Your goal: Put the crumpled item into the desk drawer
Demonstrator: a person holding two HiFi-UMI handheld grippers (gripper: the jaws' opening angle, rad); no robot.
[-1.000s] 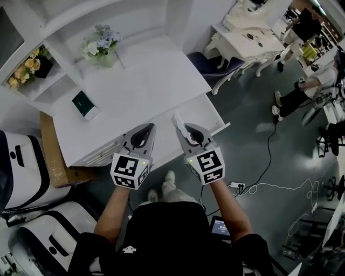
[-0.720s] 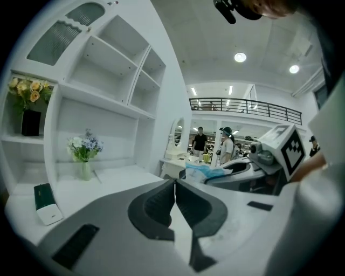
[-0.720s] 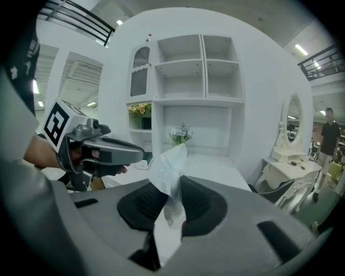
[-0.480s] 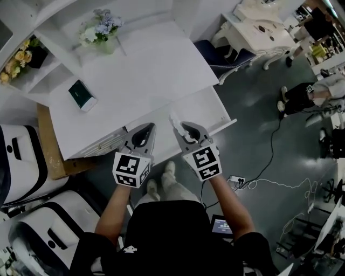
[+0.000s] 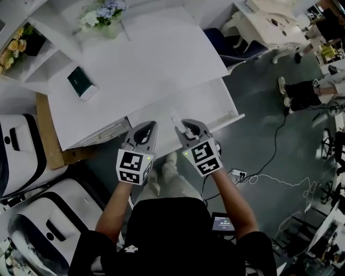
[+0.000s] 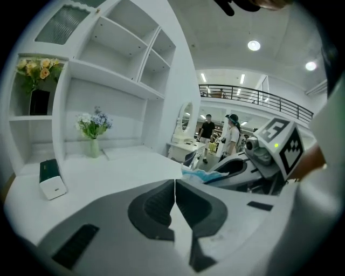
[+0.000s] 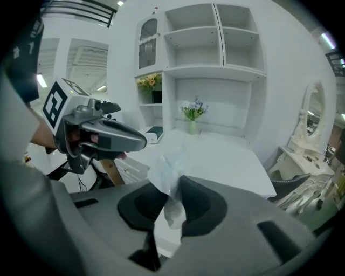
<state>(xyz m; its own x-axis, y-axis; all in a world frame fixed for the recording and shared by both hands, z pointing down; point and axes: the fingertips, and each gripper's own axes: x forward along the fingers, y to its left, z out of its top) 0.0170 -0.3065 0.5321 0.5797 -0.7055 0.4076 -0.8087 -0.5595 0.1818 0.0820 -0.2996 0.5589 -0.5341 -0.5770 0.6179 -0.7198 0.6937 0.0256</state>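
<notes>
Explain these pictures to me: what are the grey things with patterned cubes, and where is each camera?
No robot arm here: a person holds one gripper, cube included, in each hand. One camera sits on the head, looking down; one rides on each gripper. The left gripper is shut and empty. The right gripper pinches the crumpled item. On the white desk are a green box and a vase of flowers; its drawer is open.

Right tool clamps the white crumpled item.
</notes>
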